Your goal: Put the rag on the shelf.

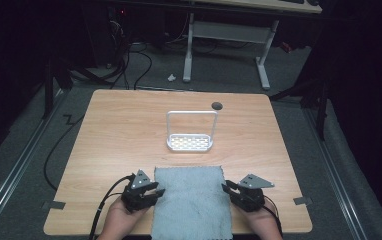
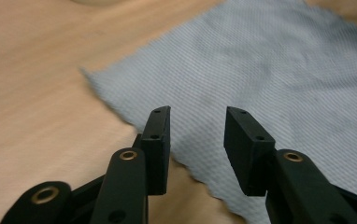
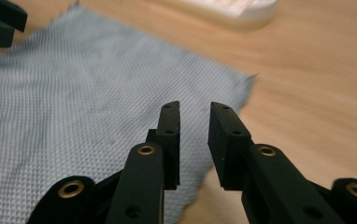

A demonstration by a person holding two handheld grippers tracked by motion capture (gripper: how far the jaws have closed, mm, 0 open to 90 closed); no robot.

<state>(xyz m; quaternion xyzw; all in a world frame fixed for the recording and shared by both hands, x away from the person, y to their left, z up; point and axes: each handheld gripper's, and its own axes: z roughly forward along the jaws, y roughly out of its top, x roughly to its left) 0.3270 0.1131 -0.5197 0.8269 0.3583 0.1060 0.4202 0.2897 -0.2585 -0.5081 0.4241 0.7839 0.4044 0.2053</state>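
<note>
While both tongs rest at the near end of the table (image 1: 129, 125), the grey-blue cloth (image 1: 191, 200) lies flat between them, its near edge reaching the table's near edge. Left gripper (image 1: 149, 192) sits at the cloth's left edge, jaws parted, nothing between the pads; in the left gripper view the ragged hem (image 2: 134, 123) lies just ahead of and under the jaws. Right gripper (image 1: 232, 191) sits at the cloth's right edge, jaws parted by a narrower gap, also empty. Judgement: the cloth looks light, limp and waffle-textured, so it should not slip but will sag and fold. Best hold: a pinch at each side edge or corner. A white rack (image 1: 191, 131) stands well beyond both tongs.
</note>
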